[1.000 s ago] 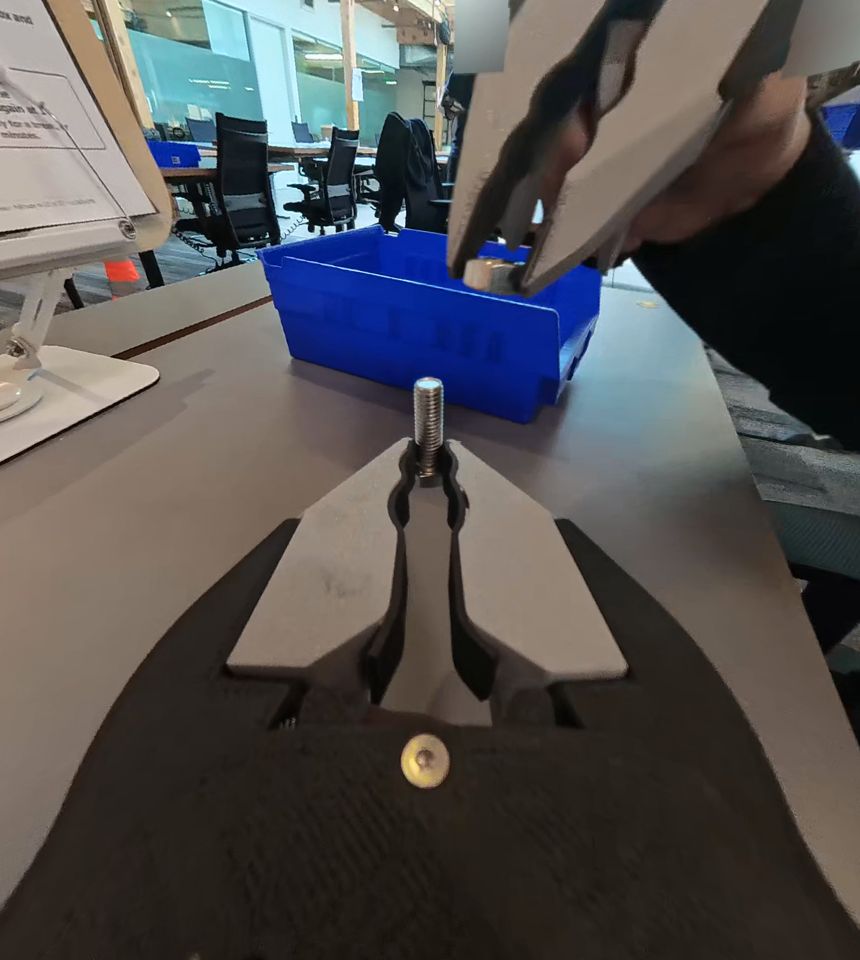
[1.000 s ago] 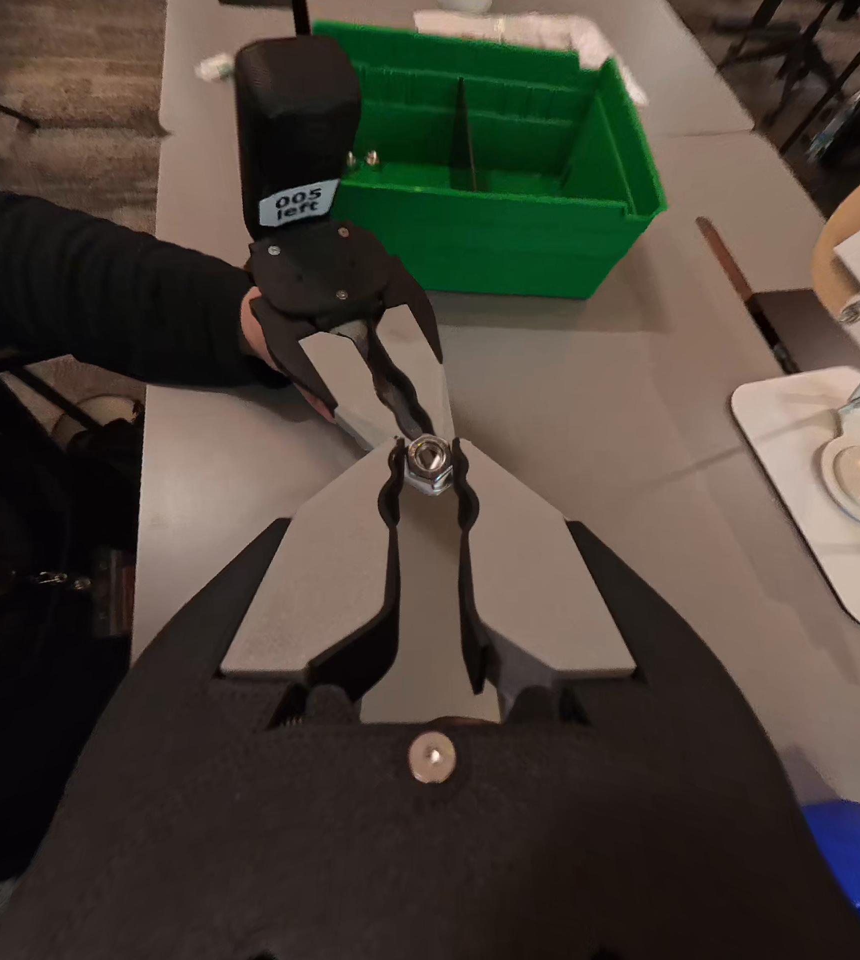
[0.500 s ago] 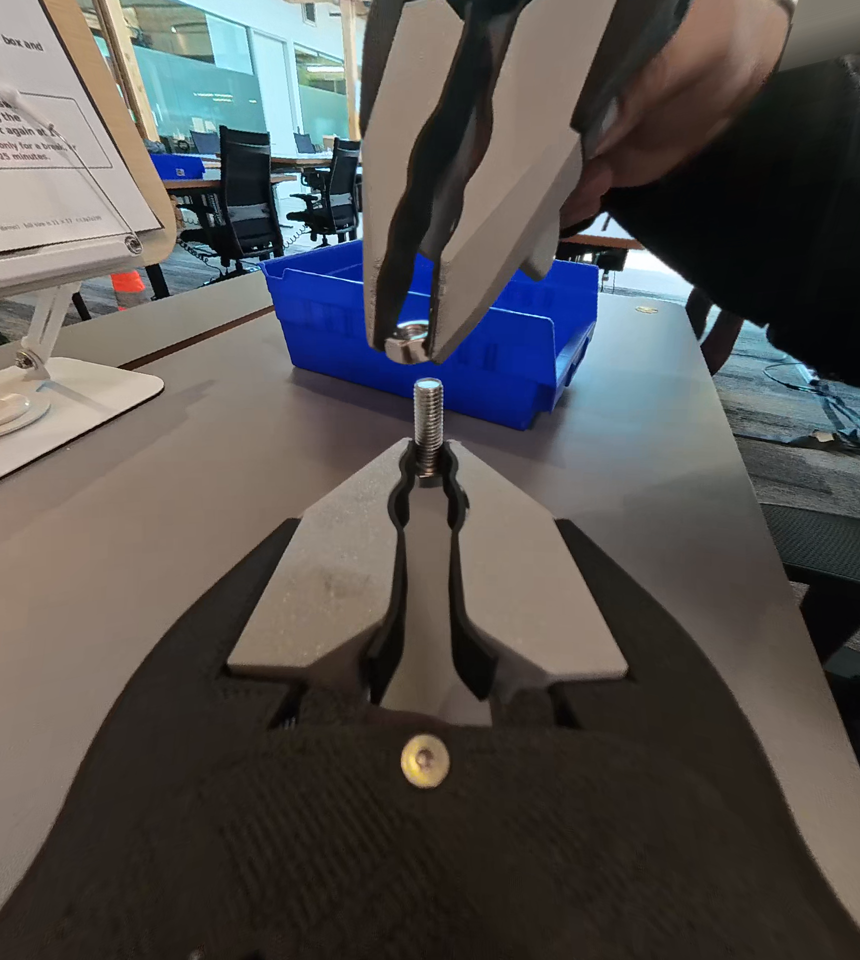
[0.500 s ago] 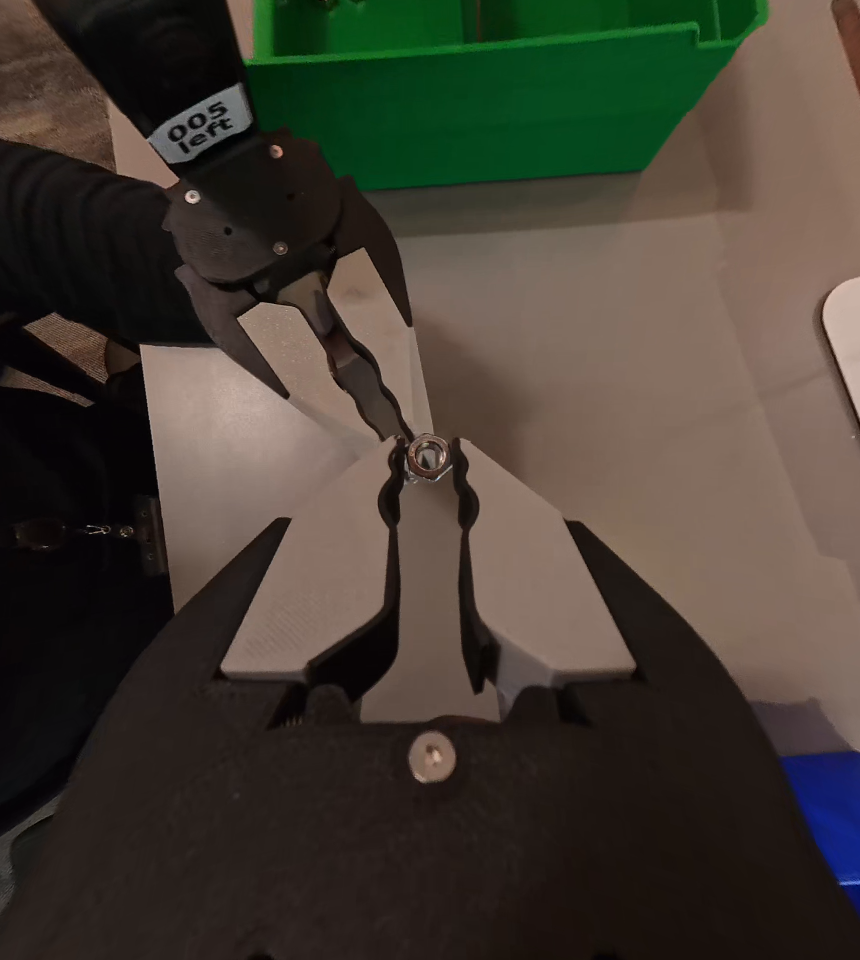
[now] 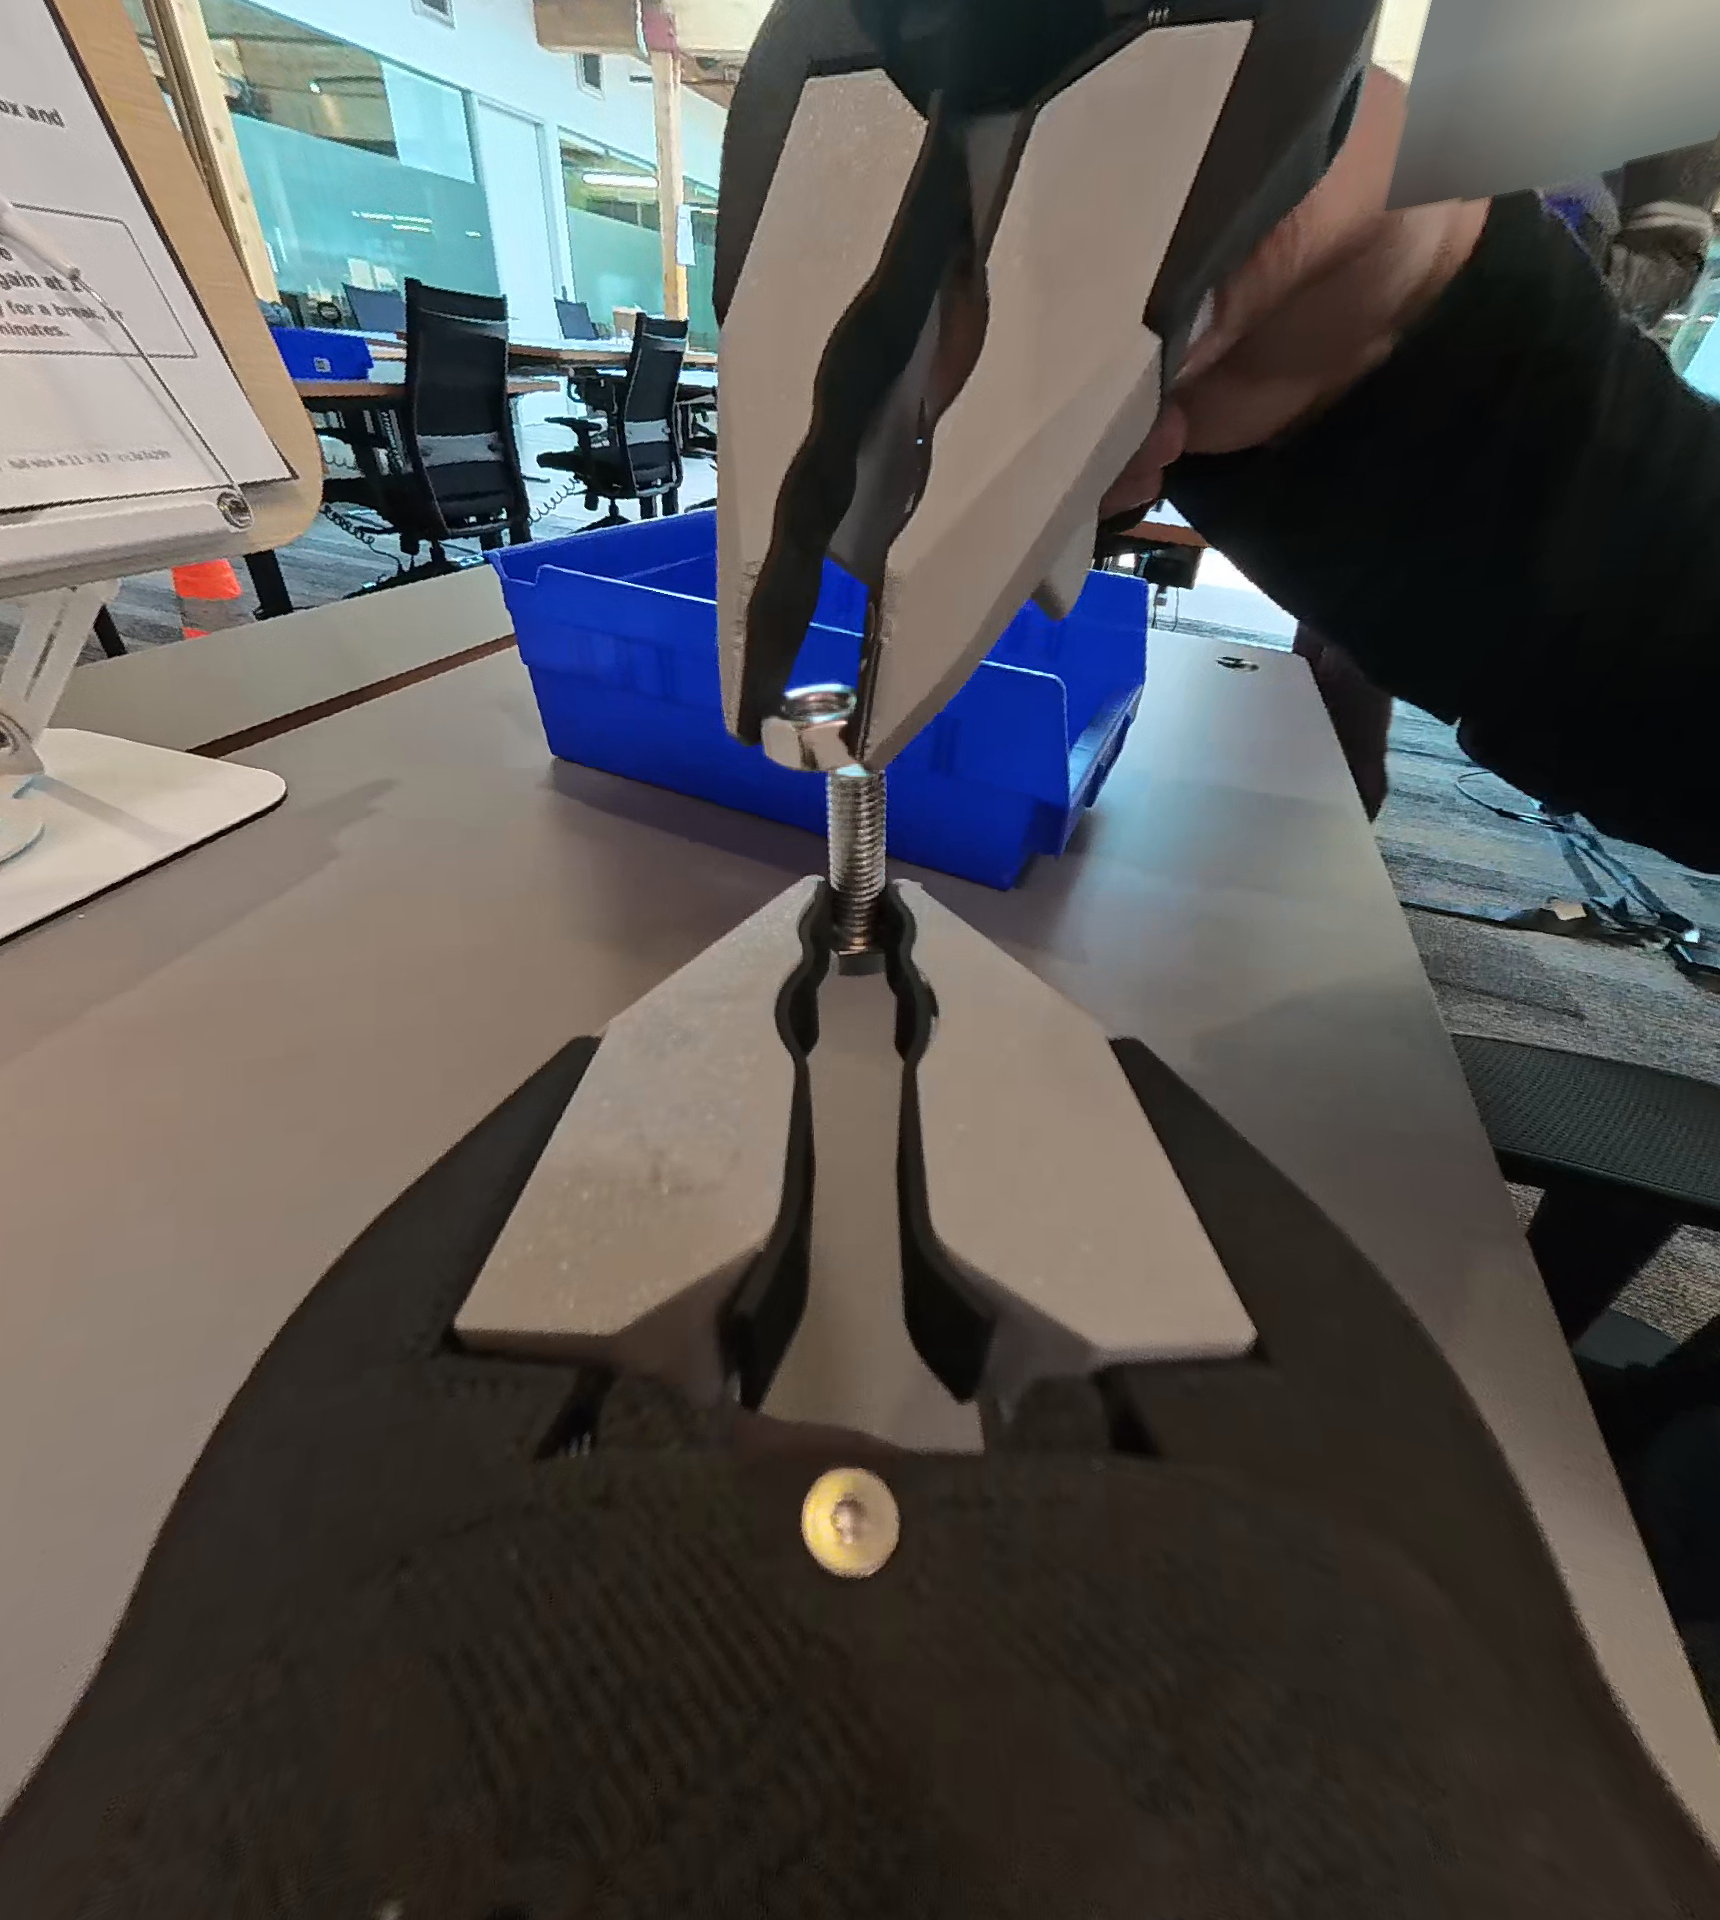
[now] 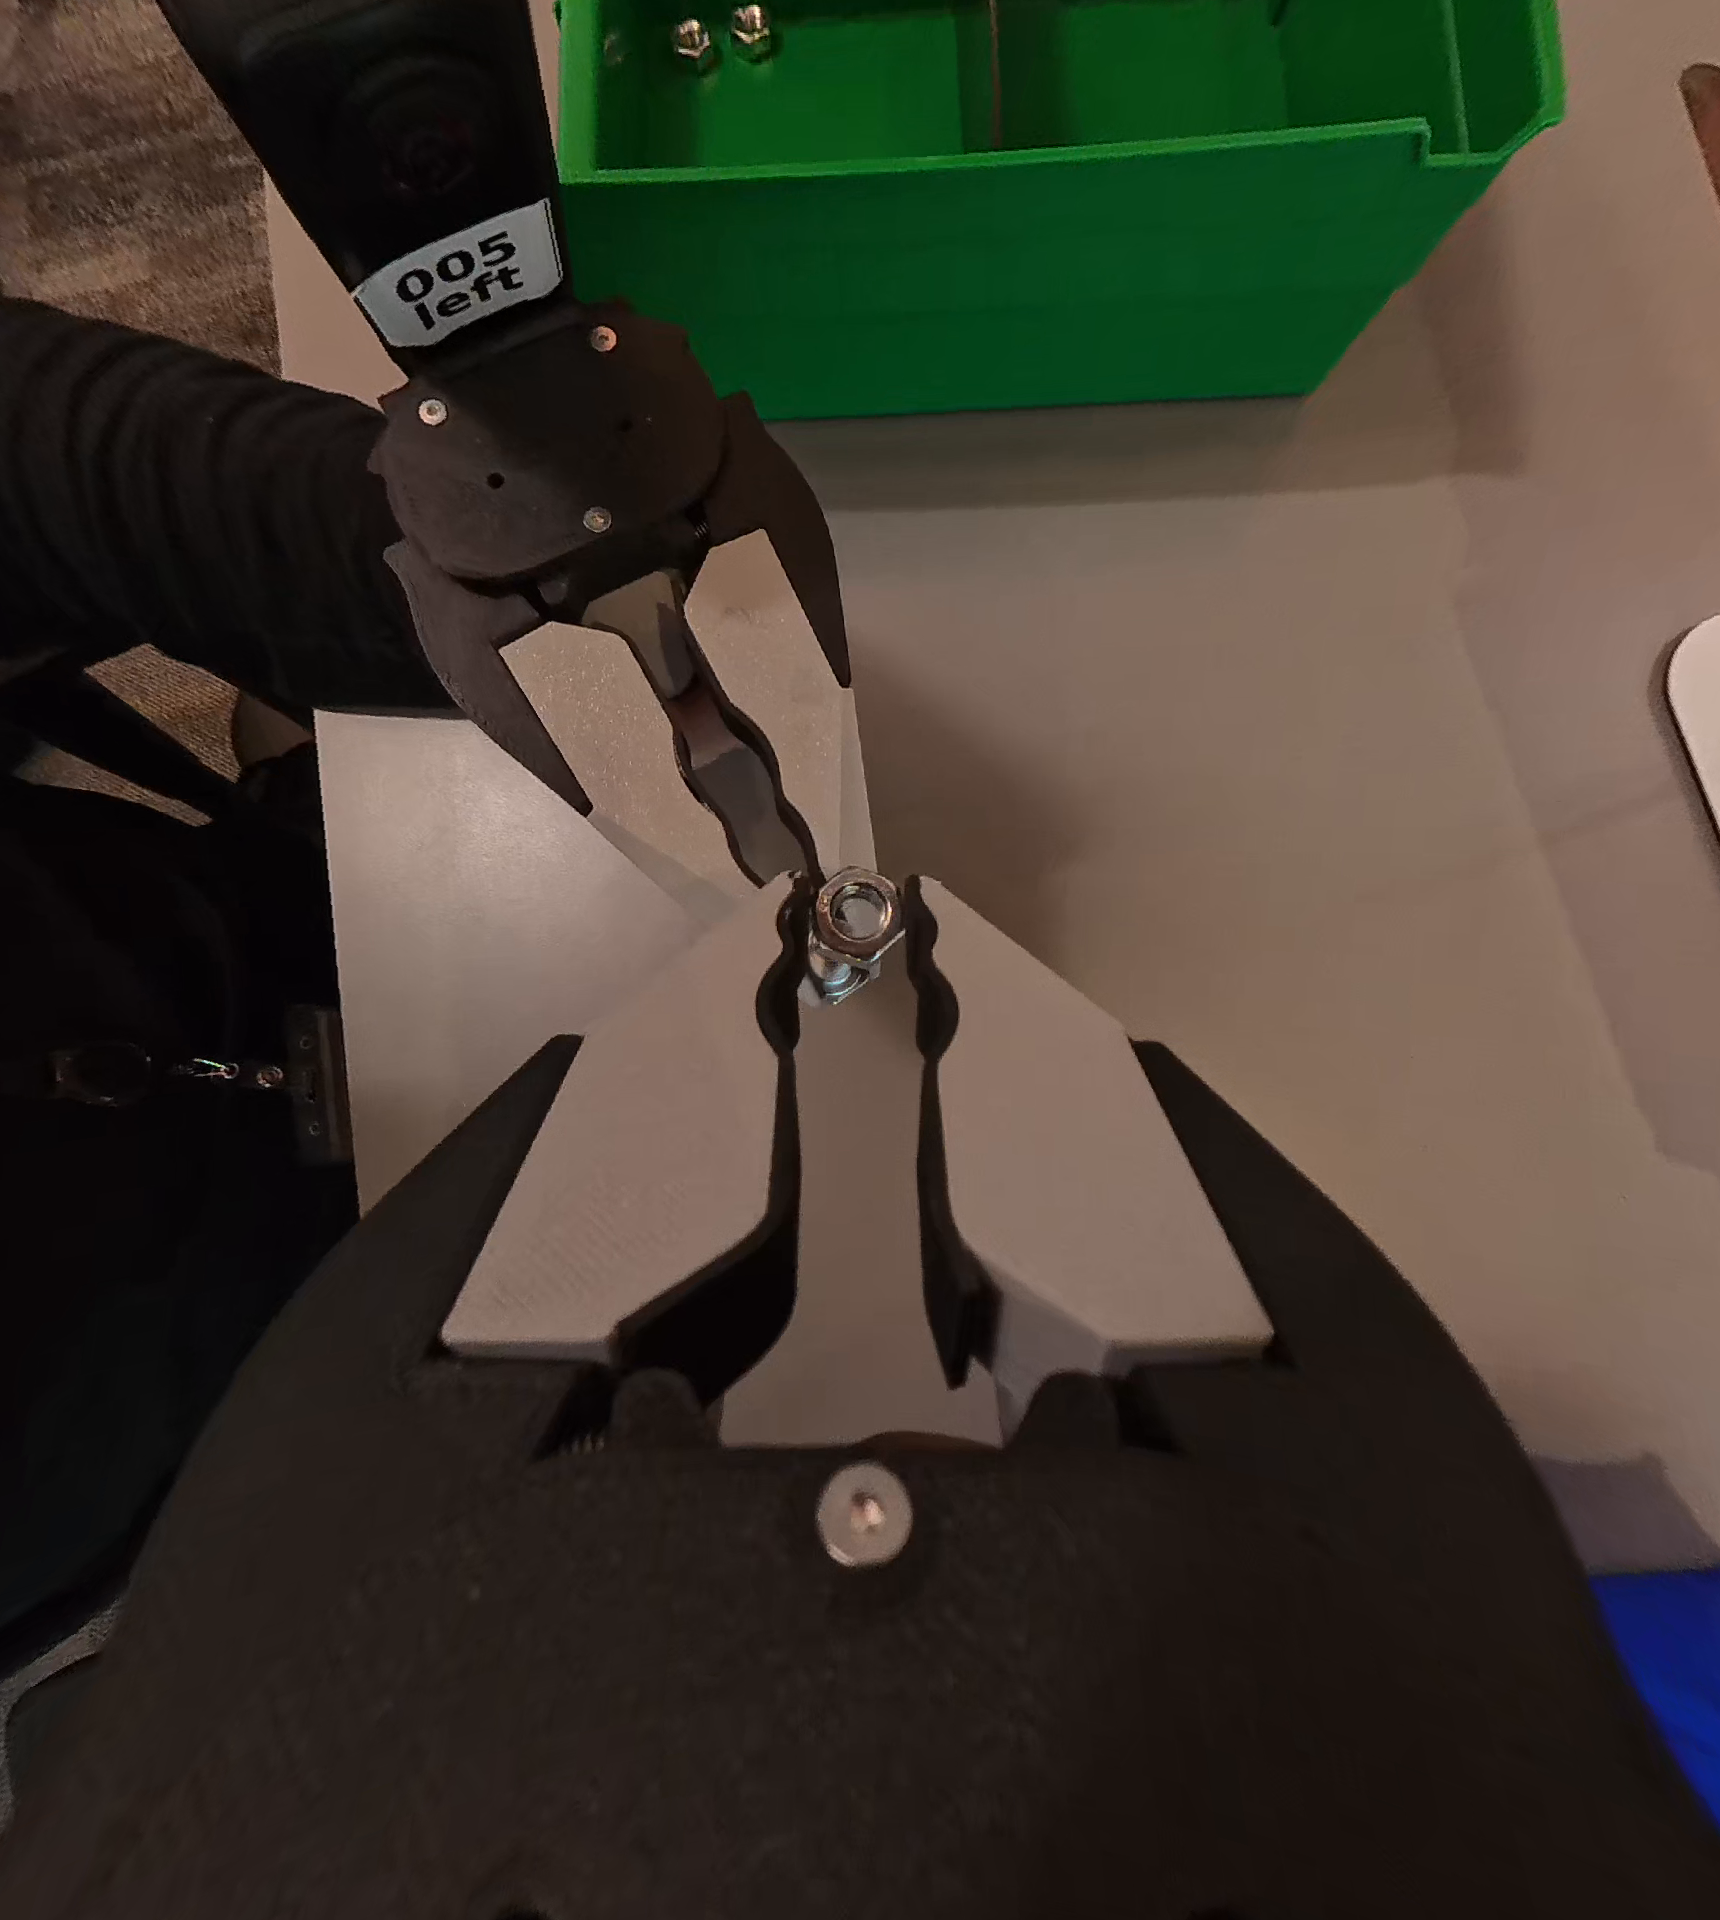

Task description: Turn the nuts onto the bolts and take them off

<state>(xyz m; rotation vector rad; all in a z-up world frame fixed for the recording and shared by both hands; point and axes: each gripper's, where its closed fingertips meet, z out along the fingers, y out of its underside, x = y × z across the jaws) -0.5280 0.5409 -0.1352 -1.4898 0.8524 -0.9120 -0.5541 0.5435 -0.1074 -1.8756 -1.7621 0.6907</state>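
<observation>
My left gripper [image 5: 856,935] is shut on the head end of a silver bolt [image 5: 856,831] and holds it upright, threads up, above the grey table [image 5: 316,1039]. My right gripper [image 5: 814,727] comes down from above, shut on a silver hex nut [image 5: 812,727] that sits on the bolt's top end. In the right wrist view the nut [image 6: 854,914] lies between my right gripper's tips [image 6: 854,920], with the bolt's threads [image 6: 835,987] just below it. The left gripper [image 6: 783,862] reaches in from the upper left of that view.
A blue bin [image 5: 835,665] stands behind the bolt. A green bin [image 6: 1043,208] with a divider and two small nuts [image 6: 721,31] in it stands at the table's far side. A white stand with a printed sheet [image 5: 56,416] is at the left. A chair [image 5: 1666,1143] is at the right. Only a small space, under 4 cm, lies between the two pairs of fingers.
My right gripper has come down with the nut from above the bolt until the nut rests on the bolt's tip. My left gripper has held the bolt still.
</observation>
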